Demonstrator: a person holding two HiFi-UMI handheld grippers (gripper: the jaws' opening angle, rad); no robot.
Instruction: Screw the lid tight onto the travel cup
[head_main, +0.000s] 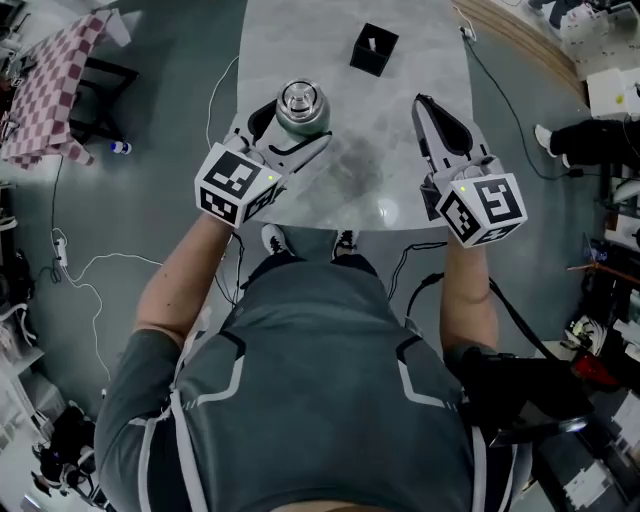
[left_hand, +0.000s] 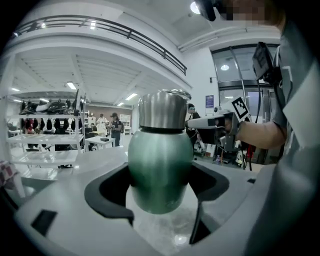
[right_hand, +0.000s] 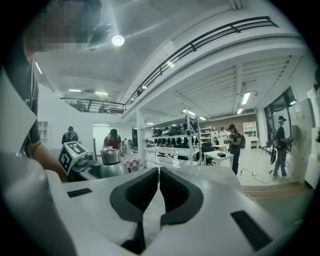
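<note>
A green travel cup (head_main: 302, 118) with a steel lid (head_main: 301, 99) stands on the grey table (head_main: 400, 60), near its left front corner. My left gripper (head_main: 295, 128) is shut on the cup's green body (left_hand: 160, 165), one black pad pressing on each side, while the lid (left_hand: 163, 110) rises free above the jaws. My right gripper (head_main: 421, 102) hovers over the table's right front part, apart from the cup, its jaws shut with nothing between them (right_hand: 159, 172). From the right gripper view the cup (right_hand: 111, 163) shows far off to the left.
A small black box (head_main: 373, 49) stands at the table's far middle. A table with a checkered cloth (head_main: 50, 85) is on the left, and cables (head_main: 75, 275) trail on the floor. Shelves and several people fill the background.
</note>
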